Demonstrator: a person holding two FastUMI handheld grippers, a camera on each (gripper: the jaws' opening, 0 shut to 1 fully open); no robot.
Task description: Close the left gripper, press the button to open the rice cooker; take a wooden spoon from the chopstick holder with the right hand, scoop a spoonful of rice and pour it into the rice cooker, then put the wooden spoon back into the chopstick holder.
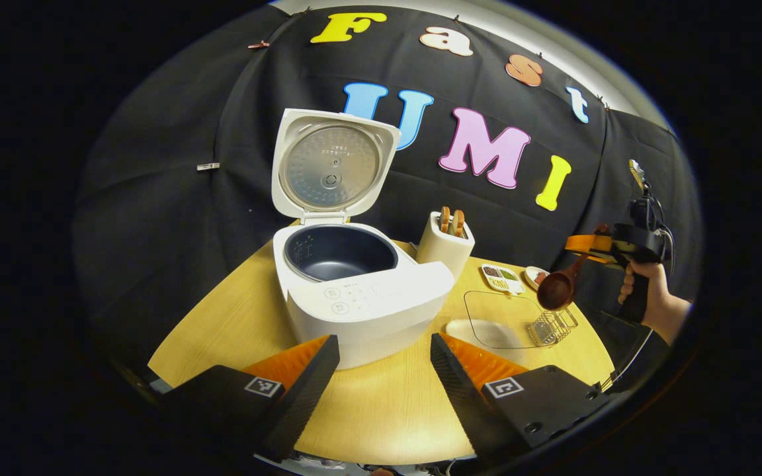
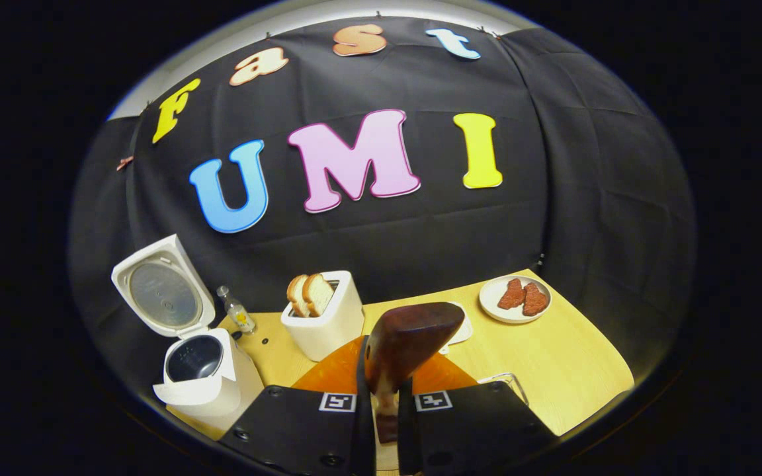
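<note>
Above the table's right edge, your right gripper (image 2: 386,396) pinches the dark wooden spoon (image 2: 407,340) by its handle; your left gripper (image 1: 384,370) idles, jaws wide. Rice could spill if you tilt the bowl before reaching the open white rice cooker (image 1: 354,291).

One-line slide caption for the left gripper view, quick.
Rice cooker open, lid up; right hand-held gripper holds the wooden spoon over the table.

rice cooker (image 1: 361,297) white outside, dark grey inner pot (image 1: 340,252), silvery metal plate inside the raised lid (image 1: 331,166). wooden spoon (image 1: 558,288) dark reddish brown, glossy; table (image 1: 381,403) pale yellow wood grain; chopstick holder (image 2: 325,316) cream-white with tan slices in it. small plate (image 2: 514,299) white, carrying two red-brown pieces; left gripper (image 1: 384,370) carries black-and-white square markers.
</note>
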